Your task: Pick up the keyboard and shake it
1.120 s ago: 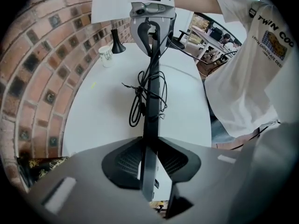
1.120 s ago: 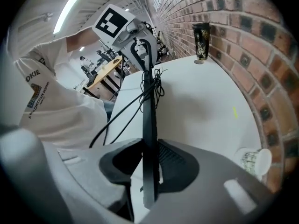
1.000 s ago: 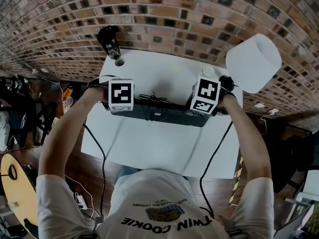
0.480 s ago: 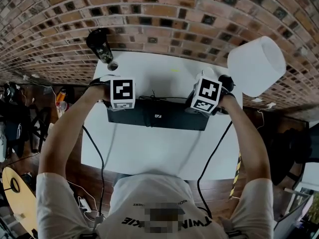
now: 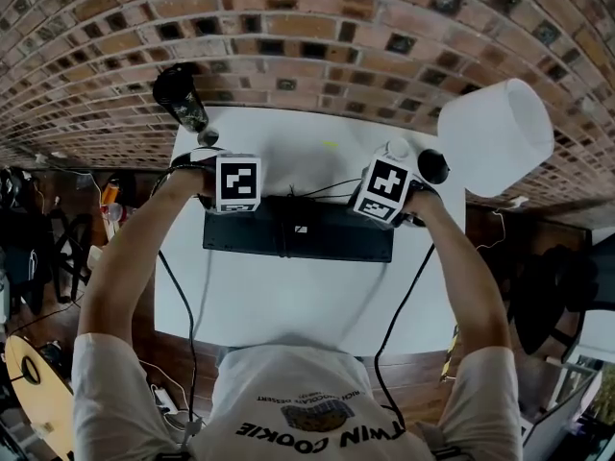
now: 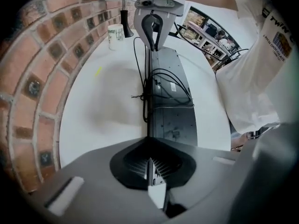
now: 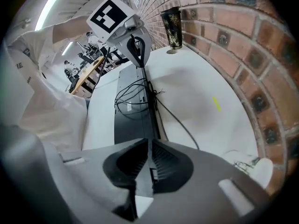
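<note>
Left gripper (image 6: 149, 161) and right gripper (image 7: 148, 166), their jaws having just been closing, are each pressed, it seems, onto the far edge of the black rectangular keyboard (image 5: 312, 245), laid across the white table (image 5: 288, 301).

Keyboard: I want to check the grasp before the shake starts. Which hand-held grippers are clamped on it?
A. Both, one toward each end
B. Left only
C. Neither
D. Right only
A: the left hand-held gripper and the right hand-held gripper, whose jaws have just been closing, each pinch the keyboard's thin edge between their pads.
</note>
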`<state>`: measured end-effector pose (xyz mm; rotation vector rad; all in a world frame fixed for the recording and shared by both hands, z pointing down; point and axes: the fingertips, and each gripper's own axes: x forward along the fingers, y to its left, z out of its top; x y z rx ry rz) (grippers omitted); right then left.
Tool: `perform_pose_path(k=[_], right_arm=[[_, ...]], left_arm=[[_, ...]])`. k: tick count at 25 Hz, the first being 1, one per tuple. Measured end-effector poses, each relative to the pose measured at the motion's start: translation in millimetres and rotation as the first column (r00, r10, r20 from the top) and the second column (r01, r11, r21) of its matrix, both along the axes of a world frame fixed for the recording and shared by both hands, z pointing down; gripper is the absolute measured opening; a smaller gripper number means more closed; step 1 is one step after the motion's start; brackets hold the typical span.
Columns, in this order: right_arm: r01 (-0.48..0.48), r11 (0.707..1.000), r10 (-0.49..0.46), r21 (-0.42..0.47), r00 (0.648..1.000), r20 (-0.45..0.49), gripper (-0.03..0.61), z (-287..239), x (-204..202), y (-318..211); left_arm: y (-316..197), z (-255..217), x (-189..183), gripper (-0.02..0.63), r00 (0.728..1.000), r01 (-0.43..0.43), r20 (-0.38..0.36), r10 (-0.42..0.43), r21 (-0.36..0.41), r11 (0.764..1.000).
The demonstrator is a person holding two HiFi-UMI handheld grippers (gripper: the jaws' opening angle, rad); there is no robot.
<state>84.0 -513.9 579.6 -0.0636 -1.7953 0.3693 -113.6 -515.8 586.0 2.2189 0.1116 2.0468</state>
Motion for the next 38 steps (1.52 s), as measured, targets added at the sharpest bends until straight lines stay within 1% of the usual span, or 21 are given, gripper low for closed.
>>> perform_pose_path(k=[3, 6, 8, 9, 11, 13, 17, 22, 24, 27, 29, 34, 36, 38], right_arm=[[0.010, 1.000, -0.010, 0.008, 1.000, -0.002, 0.028, 6.1, -4.4, 0.4], [0.010, 1.000, -0.010, 0.024, 1.000, 0.005, 0.028, 10.0, -6.7, 1.2], [0.000, 0.999, -0.001, 0.038, 1.000, 0.012, 0.028, 11.1, -6.2, 2.0], [-0.007, 0.999, 0.006, 0.047, 1.000, 0.018, 0.029, 10.7, -6.1, 2.4], [-0.024, 0.997, 0.022, 0.072, 0.999, 0.035, 0.029, 8.0, -5.9, 2.9], [-0.041, 0.994, 0.036, 0.103, 0.998, 0.050, 0.029, 3.8, -4.7, 3.8], [-0.086, 0.984, 0.074, 0.155, 0.994, 0.080, 0.029, -3.8, 1.7, 11.7], [-0.128, 0.971, 0.104, 0.201, 0.987, 0.123, 0.029, -12.4, 9.3, 32.6], [-0.139, 0.964, 0.109, 0.227, 0.984, 0.139, 0.029, -17.9, 9.8, 40.2], [-0.168, 0.952, 0.126, 0.255, 0.977, 0.172, 0.029, -26.4, 8.2, 50.9], [-0.180, 0.949, 0.130, 0.260, 0.971, 0.201, 0.029, -30.9, 5.5, 58.8], [-0.224, 0.940, 0.153, 0.259, 0.951, 0.267, 0.029, -40.9, -4.8, 81.3], [-0.262, 0.930, 0.179, 0.260, 0.936, 0.302, 0.029, -46.5, -10.8, 90.3], [-0.302, 0.915, 0.208, 0.267, 0.921, 0.330, 0.029, -52.1, -16.1, 100.3]], left_arm=[[-1.7, 6.7, -5.3, 0.005, 1.000, 0.000, 0.007, 0.000, 0.003, 1.000], [-1.6, 7.8, -3.8, 0.005, 1.000, 0.018, -0.012, -0.018, 0.015, 1.000], [-3.6, 5.7, 0.1, 0.005, 0.999, 0.030, -0.029, -0.029, 0.045, 0.999], [-5.9, 3.4, 2.4, 0.005, 0.999, 0.033, -0.038, -0.031, 0.071, 0.997], [-10.8, -3.1, 7.6, 0.005, 0.998, 0.042, -0.058, -0.034, 0.132, 0.990], [-9.3, -9.5, 13.8, 0.005, 0.995, 0.067, -0.088, -0.052, 0.172, 0.983], [8.8, -21.3, 31.6, 0.005, 0.982, 0.125, -0.170, -0.088, 0.223, 0.967], [38.4, -33.8, 46.4, 0.005, 0.969, 0.183, -0.217, -0.123, 0.285, 0.941], [48.7, -40.0, 52.6, 0.005, 0.955, 0.232, -0.253, -0.157, 0.302, 0.925], [62.3, -48.8, 62.3, 0.005, 0.926, 0.312, -0.314, -0.209, 0.325, 0.893], [71.8, -52.8, 68.5, 0.005, 0.908, 0.356, -0.345, -0.238, 0.334, 0.873], [98.1, -65.4, 77.9, 0.005, 0.863, 0.440, -0.414, -0.290, 0.332, 0.835], [107.7, -72.9, 80.6, 0.005, 0.830, 0.491, -0.456, -0.322, 0.321, 0.810], [117.6, -80.4, 84.2, 0.005, 0.781, 0.555, -0.511, -0.358, 0.307, 0.773]])
